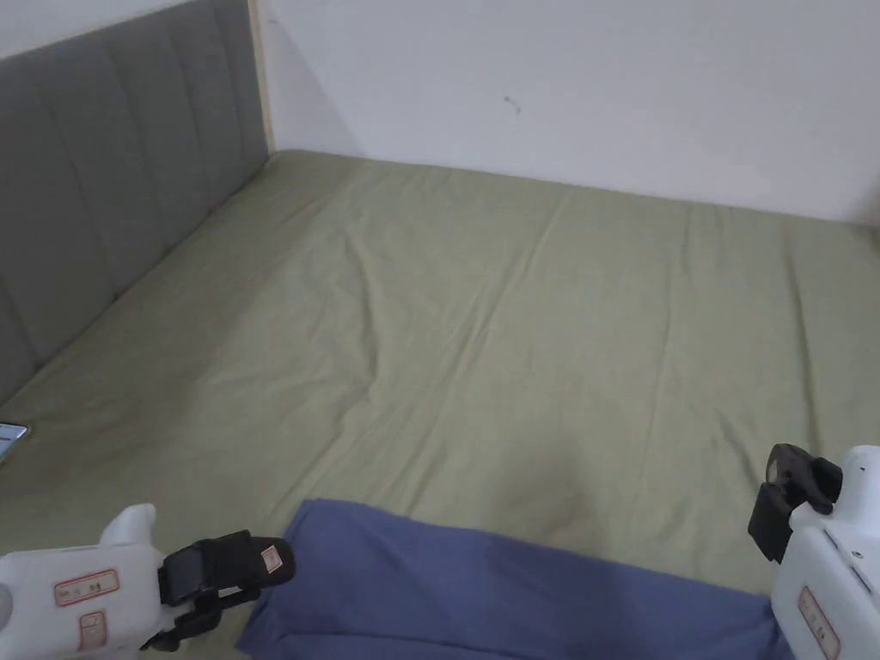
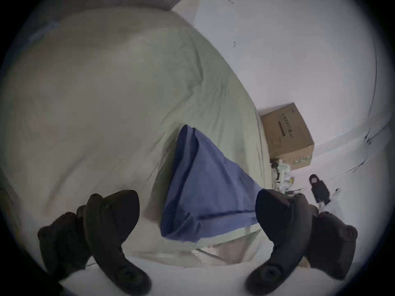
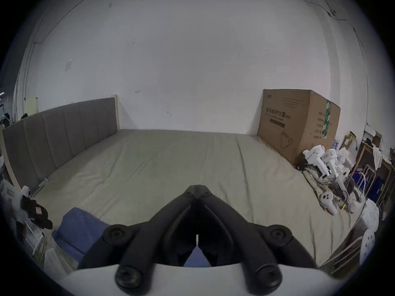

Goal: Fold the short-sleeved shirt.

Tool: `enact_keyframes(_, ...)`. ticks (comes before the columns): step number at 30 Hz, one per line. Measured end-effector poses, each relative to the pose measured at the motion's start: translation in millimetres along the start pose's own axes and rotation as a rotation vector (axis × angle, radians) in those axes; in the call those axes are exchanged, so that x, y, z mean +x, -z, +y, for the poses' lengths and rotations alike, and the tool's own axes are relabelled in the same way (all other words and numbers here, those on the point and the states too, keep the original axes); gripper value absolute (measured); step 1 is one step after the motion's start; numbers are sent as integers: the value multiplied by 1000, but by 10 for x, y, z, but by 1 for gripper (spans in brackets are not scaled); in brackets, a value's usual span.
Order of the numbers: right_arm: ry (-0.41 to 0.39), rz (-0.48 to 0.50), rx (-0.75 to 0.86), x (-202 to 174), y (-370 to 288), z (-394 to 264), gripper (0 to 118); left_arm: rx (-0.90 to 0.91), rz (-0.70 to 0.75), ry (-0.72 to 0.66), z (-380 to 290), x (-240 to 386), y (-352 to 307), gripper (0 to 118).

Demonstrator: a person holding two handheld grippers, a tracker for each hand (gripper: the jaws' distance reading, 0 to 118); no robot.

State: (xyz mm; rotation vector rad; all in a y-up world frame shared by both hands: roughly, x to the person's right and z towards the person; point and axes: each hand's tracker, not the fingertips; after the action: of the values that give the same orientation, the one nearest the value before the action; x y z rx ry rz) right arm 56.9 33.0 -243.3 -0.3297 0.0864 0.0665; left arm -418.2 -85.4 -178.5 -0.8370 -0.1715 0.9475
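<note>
It looked like a bedroom used for storage: a bed (image 1: 481, 326) with grey headboard (image 1: 103, 189), a cardboard box (image 3: 297, 127) and clutter (image 3: 333, 183) far right.

From the head we look down across the bed (image 1: 481, 326) – both gripper views sit low at its near edge, sharing the blue shirt (image 2: 205, 185).

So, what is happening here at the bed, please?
A person holds a gripper in each hand over a bed with a green sheet. A blue shirt lies on the near edge, already a narrow strip, it seems. The left gripper is open just above one end of the shirt and touches nothing. The right gripper is shut with nothing between its jaws, near the other end.
</note>
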Motion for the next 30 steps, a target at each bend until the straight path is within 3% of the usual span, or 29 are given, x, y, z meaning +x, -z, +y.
enact_keyframes(3, 1, 2, -34, -42, 77, -4, 0, -39, 9, -17, 69, -140, 248, 112)
enact_keyframes(7, -14, -5, -68, -98, 134, -16, 0, -43, -158, -81, 196, -219, 390, 113)
enact_keyframes(11, -24, 2, -84, -138, 139, -28, 0, -58, -227, -149, 236, -322, 552, 108)
enact_keyframes(12, -31, -1, -86, -146, 145, -29, 0, -64, -265, -161, 246, -326, 581, 89)
enact_keyframes(14, -25, 2, -91, -134, 165, -26, 0, -106, -255, -187, 219, -371, 653, 14)
enact_keyframes(15, -19, 5, -96, -135, 178, -29, 0, -156, -178, -165, 183, -373, 758, 9)
enact_keyframes(16, -16, 5, -99, -136, 195, -36, 0, -198, -86, -118, 123, -346, 871, 8)
enact_keyframes(18, -13, 1, -111, -127, 210, -46, 0, -153, -203, -95, 132, -343, 796, 8)
enact_keyframes(21, 9, 10, -126, -84, 218, -62, 0, -162, -86, -4, 232, -216, 721, 8)
enact_keyframes(28, 75, 6, -146, 19, 213, -82, 0, -170, -31, 67, 448, -150, 432, 8)
enact_keyframes(30, 80, 4, -146, 52, 206, -86, 0, -149, -28, 32, 502, -204, 342, 8)
